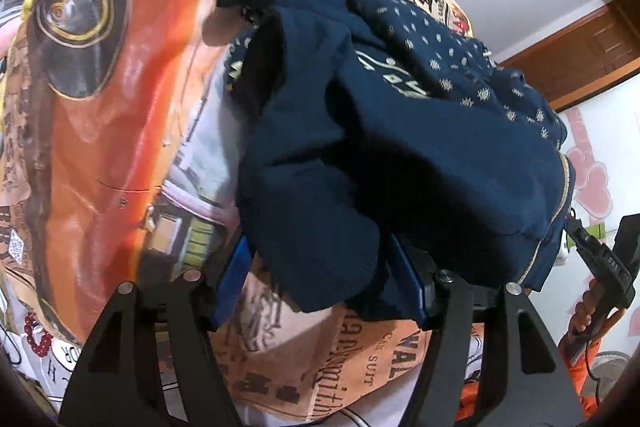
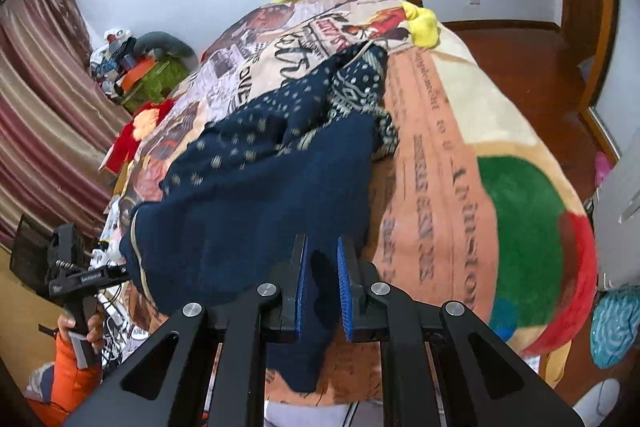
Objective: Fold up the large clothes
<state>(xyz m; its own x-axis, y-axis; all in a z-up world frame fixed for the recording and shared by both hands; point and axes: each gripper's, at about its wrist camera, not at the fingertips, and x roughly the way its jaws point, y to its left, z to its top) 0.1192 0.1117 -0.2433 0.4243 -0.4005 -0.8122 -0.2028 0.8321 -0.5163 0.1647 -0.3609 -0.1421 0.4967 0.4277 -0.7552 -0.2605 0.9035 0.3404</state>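
- One navy garment (image 2: 256,187) is bunched on your printed blanket (image 2: 440,155).
- Your right gripper (image 2: 323,291) pinches its hem.
- Your left gripper (image 1: 320,279) is spread, with cloth draped between the pads.

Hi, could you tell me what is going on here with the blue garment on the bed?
A person holding a gripper in each hand is folding a navy patterned garment on a bed covered by a printed blanket. The right gripper is shut on a fold of the fabric. The left gripper stands open, with cloth draped between its blue pads but not pinched. The garment is still bunched, not yet folded flat.
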